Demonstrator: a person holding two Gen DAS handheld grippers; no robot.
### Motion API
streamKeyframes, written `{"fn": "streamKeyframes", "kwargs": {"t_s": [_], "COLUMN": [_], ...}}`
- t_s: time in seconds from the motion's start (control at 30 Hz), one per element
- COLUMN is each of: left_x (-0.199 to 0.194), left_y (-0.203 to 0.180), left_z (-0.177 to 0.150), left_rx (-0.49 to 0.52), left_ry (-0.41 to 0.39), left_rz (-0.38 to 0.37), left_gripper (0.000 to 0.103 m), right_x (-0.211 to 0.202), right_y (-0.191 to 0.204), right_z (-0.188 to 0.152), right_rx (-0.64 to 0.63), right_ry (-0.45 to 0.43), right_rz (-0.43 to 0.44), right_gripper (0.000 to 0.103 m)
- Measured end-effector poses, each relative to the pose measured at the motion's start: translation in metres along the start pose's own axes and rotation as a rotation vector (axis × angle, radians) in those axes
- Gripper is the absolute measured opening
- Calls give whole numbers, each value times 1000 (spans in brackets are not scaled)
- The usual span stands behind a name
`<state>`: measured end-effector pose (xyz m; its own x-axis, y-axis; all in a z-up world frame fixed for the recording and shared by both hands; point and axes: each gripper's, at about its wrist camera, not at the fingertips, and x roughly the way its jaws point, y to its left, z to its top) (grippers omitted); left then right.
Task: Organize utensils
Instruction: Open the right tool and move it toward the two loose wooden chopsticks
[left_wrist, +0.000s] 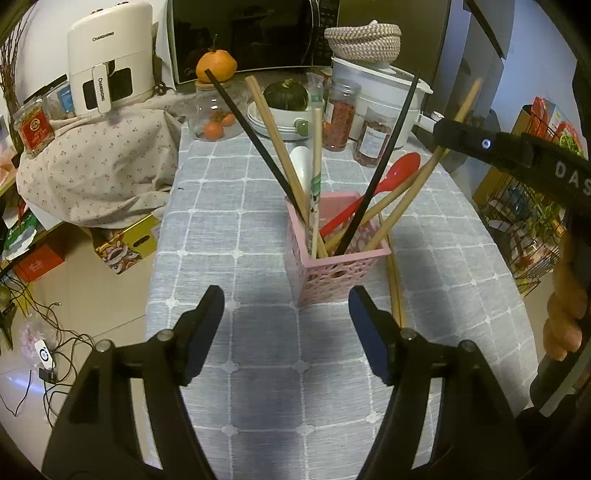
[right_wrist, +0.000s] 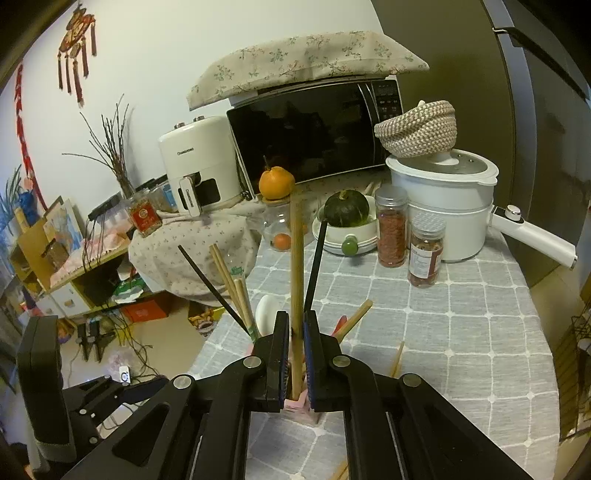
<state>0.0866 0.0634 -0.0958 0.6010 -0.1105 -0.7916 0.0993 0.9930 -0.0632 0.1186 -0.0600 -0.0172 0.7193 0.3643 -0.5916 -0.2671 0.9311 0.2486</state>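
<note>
On the grey checked worktop (left_wrist: 258, 369) stands a pink plastic holder (left_wrist: 334, 271), square w/ lattice-cut walls, approx mid-cloth. In it lean black chopsticks (left_wrist: 255, 142), wooden chopsticks (left_wrist: 275, 134), a red plastic spoon (left_wrist: 384, 182) and a white spoon (left_wrist: 301, 166). One more wooden pair (left_wrist: 394, 284) lies flat on the cloth just beside the holder's right wall.

Right claw (right_wrist: 295, 328) is nearly closed, pads pinching a single round wooden chopstick (right_wrist: 296, 254) that stands upright, lower end in the holder; claw angled down over it. A hand (left_wrist: 565, 317) grips its handle at right edge of left view.

Left claw (left_wrist: 286, 306) is wide open, nothing between its fingers, hovering tilted down just short of the holder, not touching it.

Behind: spice jars (right_wrist: 391, 227), white pot (right_wrist: 447, 206), microwave (right_wrist: 314, 133).
</note>
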Motion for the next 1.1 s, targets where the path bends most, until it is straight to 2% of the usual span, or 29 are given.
{"fn": "streamKeyframes", "kwargs": {"t_s": [0.1,0.2,0.33,0.37,0.53,0.7,0.8,0.9,1.1], "left_x": [0,-2,-2,-2,5,21,29,34,42], "left_y": [-1,-2,-2,-3,-2,-4,-9,-13,-16], "left_z": [0,0,-1,-2,-6,-14,-17,-16,-11], "left_rx": [-3,-8,-17,-18,-36,-53,-43,-24,10], "left_ry": [0,0,-1,-2,13,50,75,89,100], "left_rz": [-3,-11,-15,-12,-15,-23,-20,-20,-16], "left_gripper": [74,76,83,84,89,90,90,90,90], "right_x": [-7,-17,-35,-40,-52,-40,-22,1,39], "right_y": [-2,-5,-12,-15,-36,-62,-77,-91,-101], "right_z": [3,6,10,11,4,-14,-31,-49,-70], "right_rx": [10,19,24,26,32,28,18,15,-23], "right_ry": [-16,-38,-77,-84,-78,-8,66,153,256], "right_rz": [18,40,42,43,-7,-103,-165,-197,-206], "right_gripper": [22,27,47,48,63,71,76,76,76]}}
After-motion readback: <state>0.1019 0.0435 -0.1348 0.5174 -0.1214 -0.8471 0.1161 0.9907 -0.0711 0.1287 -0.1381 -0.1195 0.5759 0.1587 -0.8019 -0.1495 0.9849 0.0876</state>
